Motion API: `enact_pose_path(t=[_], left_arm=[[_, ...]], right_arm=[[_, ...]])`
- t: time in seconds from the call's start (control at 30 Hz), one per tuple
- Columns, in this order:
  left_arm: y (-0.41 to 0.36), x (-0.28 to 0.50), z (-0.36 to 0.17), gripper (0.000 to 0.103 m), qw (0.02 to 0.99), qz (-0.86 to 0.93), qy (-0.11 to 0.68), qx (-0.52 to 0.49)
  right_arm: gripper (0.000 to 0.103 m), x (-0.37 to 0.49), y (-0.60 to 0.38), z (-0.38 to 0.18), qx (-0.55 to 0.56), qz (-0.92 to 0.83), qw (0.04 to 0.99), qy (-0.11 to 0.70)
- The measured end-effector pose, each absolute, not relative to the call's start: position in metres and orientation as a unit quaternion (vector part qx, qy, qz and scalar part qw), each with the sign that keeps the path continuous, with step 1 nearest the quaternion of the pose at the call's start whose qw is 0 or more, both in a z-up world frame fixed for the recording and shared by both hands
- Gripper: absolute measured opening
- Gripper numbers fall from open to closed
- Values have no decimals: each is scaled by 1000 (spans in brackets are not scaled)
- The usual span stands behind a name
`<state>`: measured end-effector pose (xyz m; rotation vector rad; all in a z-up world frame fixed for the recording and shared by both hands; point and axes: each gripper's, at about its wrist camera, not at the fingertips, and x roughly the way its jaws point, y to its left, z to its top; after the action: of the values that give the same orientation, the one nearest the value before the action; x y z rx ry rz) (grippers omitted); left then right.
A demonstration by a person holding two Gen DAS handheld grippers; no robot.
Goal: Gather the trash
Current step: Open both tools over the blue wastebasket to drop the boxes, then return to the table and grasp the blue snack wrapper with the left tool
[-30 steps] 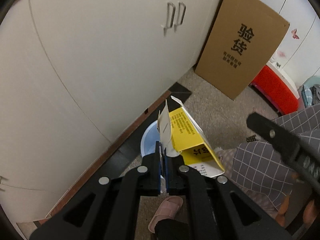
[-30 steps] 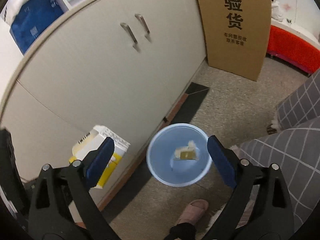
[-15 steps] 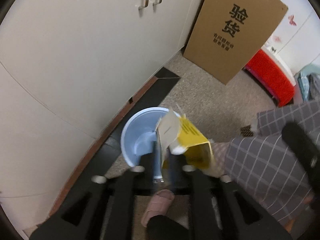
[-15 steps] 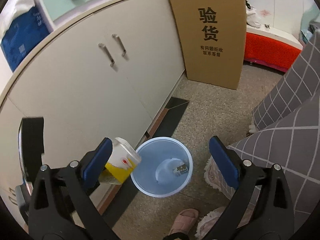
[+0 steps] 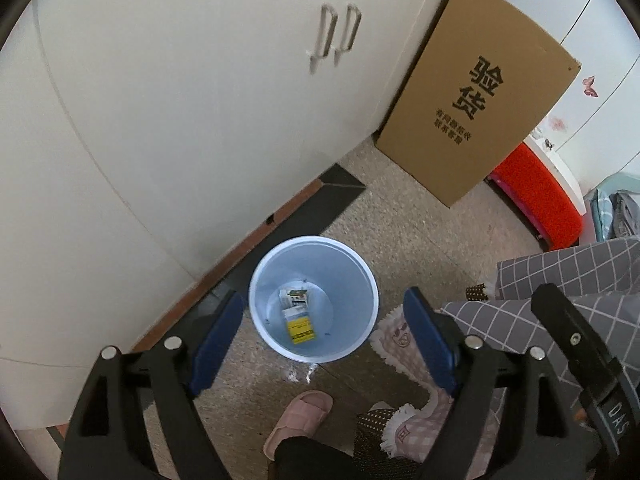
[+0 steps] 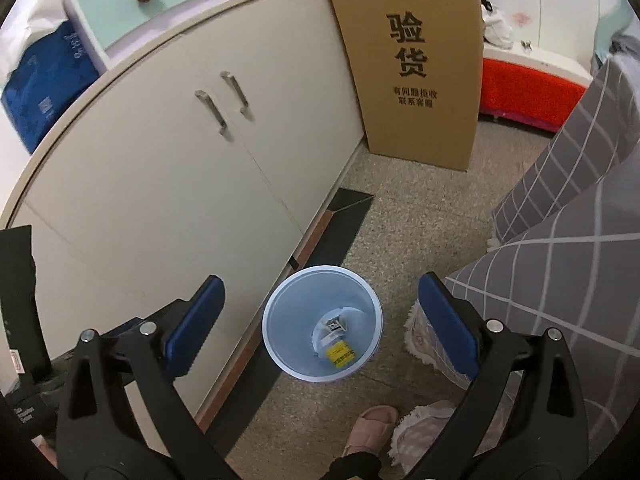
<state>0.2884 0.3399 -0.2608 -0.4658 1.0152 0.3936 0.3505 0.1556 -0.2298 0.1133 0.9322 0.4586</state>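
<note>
Trash lies at the bottom of the pale blue bin (image 5: 362, 280): a yellow-and-white carton (image 5: 297, 316) resting flat on the bin's floor, with a smaller white scrap beside it that is too small to make out. The bin stands on the speckled floor (image 5: 400, 224) just beside the base of a white cabinet (image 5: 200, 112) with two metal handles. The left claw (image 5: 325, 332) hangs above the bin with its blue pads spread wide on either side of the rim; its jaws have just been opening, and nothing is between them. The right claw (image 6: 322, 322) hovers over the same bin, also spread wide and empty. A large brown cardboard box (image 5: 476, 112) with black printed characters leans against the cabinet's end, and a red item (image 5: 536, 200) sits on the floor behind it. Near the bin are a pink slipper (image 5: 300, 416) and the person's legs in grey checked trousers (image 5: 560, 276).
</note>
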Motion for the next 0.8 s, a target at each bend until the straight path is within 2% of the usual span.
enact_pose_path(t=[0.2, 0.43, 0.67, 0.8], left_arm=[[335, 263, -223, 81, 840, 194, 457, -219], [298, 222, -159, 81, 875, 199, 396, -195], [224, 188, -103, 84, 911, 189, 343, -130], [165, 185, -93, 86, 922, 152, 344, -93]], right_arm=[[95, 317, 152, -182, 36, 230, 885, 403], [95, 270, 114, -124, 54, 231, 906, 351], [96, 223, 49, -80, 62, 191, 932, 303], [96, 201, -11, -68, 71, 156, 940, 296]])
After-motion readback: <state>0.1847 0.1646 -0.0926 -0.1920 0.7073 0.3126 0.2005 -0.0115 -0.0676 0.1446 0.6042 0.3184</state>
